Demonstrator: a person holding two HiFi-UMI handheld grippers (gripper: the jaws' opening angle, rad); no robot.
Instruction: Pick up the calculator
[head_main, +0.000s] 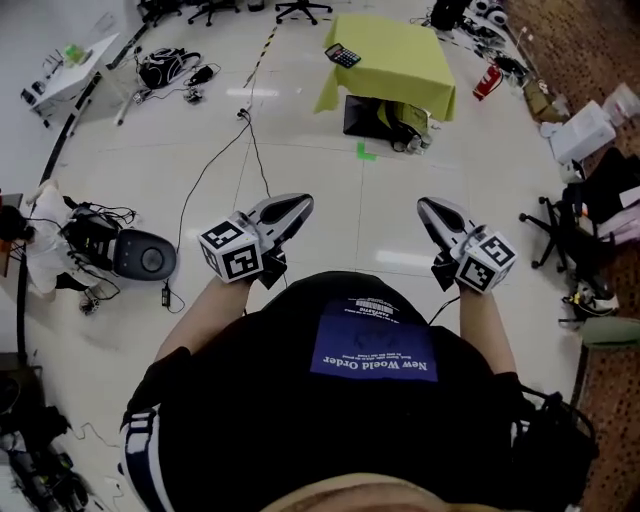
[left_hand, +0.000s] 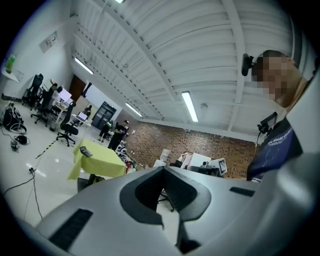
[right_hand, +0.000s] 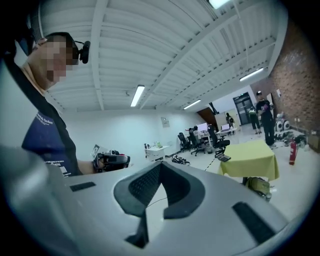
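Left gripper level, jaws clenched empty | right gripper near level, jaws clenched empty | calculator far off on table

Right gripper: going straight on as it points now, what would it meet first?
Probably nothing near: the right gripper points over open floor, left of the table; depth is unclear.

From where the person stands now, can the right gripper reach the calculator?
Probably not: the calculator lies on the far table, across the floor from the right gripper. Only distance stands between them.
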